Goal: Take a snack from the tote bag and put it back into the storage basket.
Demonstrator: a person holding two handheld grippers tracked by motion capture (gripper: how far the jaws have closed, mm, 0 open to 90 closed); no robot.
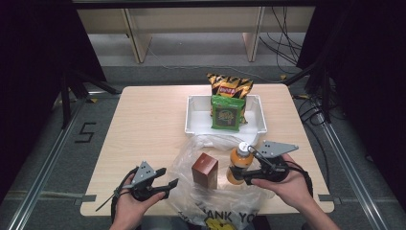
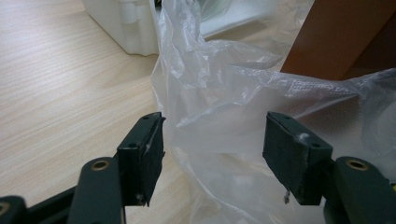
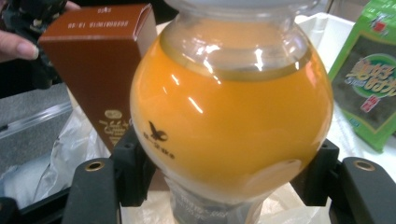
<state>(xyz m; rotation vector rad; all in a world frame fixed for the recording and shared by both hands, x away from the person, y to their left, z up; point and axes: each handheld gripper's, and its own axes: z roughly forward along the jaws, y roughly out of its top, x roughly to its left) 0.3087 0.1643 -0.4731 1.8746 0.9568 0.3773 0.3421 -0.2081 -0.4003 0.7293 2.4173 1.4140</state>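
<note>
Clamping the orange juice bottle (image 3: 231, 116) low on its round belly, the right gripper (image 1: 246, 175) has one black jaw pressed against each side of the glass, the bottle standing upright between them; in the high view the bottle (image 1: 239, 163) sits at the gripper's tip, on the near right part of the clear plastic bag (image 1: 201, 158), its pale cap pointing up; just beside the bottle, on its left, stands the brown box (image 1: 205, 170), upright on the same bag, and the right gripper view shows that box (image 3: 100, 70) close behind the bottle, whether touching it I cannot tell; the left gripper (image 1: 163, 182) is left of the brown box, its jaws spread wide and holding nothing, their tips at the bag's left edge; the left gripper view shows crumpled bag film (image 2: 224, 116) lying between the parted jaws, with the box (image 2: 345, 37) beyond it to the upper right; past the brown box, farther from the person, the white tray (image 1: 194, 120) rests on the wooden table (image 1: 143, 124); a green snack packet (image 1: 225, 114) leans in the tray, and an orange-and-black chip bag (image 1: 230, 85) stands behind it at the tray's far wall.
</note>
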